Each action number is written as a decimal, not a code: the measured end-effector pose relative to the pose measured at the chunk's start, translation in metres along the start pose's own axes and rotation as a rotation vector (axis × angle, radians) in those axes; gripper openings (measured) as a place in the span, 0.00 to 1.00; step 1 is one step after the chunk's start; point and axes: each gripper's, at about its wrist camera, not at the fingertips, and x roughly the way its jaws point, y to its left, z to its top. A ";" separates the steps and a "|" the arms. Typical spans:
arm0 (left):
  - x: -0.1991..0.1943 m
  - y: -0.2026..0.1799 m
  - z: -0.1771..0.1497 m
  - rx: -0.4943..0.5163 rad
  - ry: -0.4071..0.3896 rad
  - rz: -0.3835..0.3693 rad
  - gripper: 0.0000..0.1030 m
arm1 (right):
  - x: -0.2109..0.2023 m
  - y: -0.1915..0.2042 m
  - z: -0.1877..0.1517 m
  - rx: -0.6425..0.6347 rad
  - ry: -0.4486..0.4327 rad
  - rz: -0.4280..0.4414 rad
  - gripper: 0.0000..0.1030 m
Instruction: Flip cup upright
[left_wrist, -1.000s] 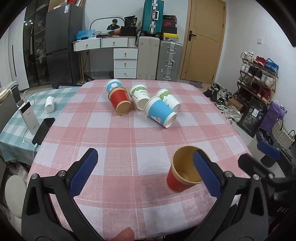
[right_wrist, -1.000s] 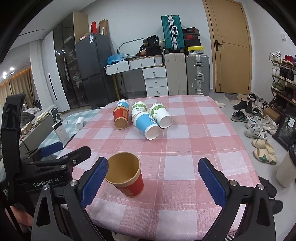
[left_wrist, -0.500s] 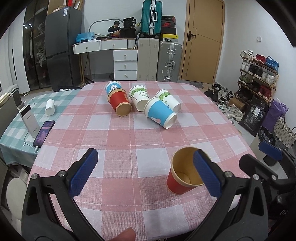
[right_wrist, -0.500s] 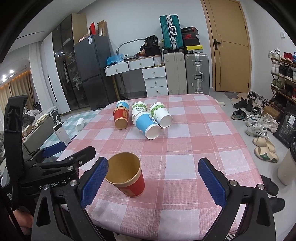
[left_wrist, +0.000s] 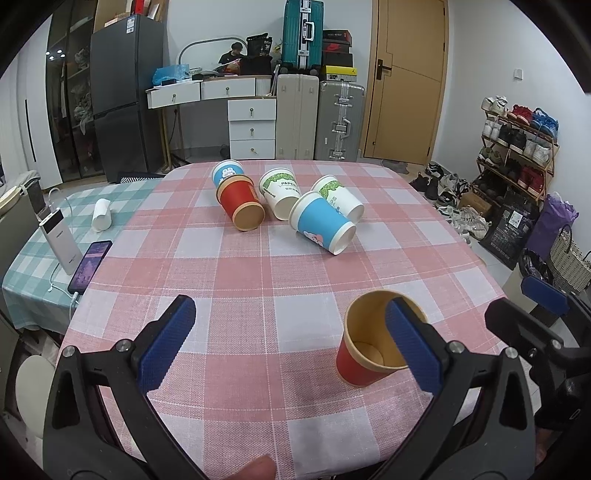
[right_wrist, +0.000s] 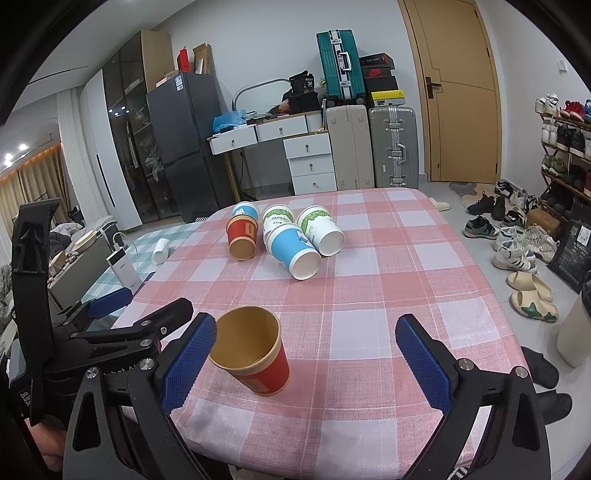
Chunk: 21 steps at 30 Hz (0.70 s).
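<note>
Little is changed since a second ago: the red cup (left_wrist: 373, 354) is left upright on the tabletop (left_wrist: 258, 280), untouched; the left tool (left_wrist: 291, 347) and right tool (right_wrist: 306, 362) are kept wide open, empty, so one flip seems done.

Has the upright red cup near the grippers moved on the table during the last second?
No. The upright red cup stands on the same checks of the tablecloth, equally far from the lying cups.
</note>
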 end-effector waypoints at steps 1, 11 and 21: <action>0.000 0.000 0.000 0.000 0.000 -0.001 1.00 | 0.001 0.000 0.000 0.001 0.000 0.000 0.97; 0.001 0.001 -0.001 0.000 0.002 0.003 1.00 | 0.002 0.000 0.002 0.004 0.000 0.009 0.97; 0.000 0.002 -0.002 0.000 0.001 0.012 1.00 | 0.003 0.000 0.002 0.005 0.000 0.008 0.97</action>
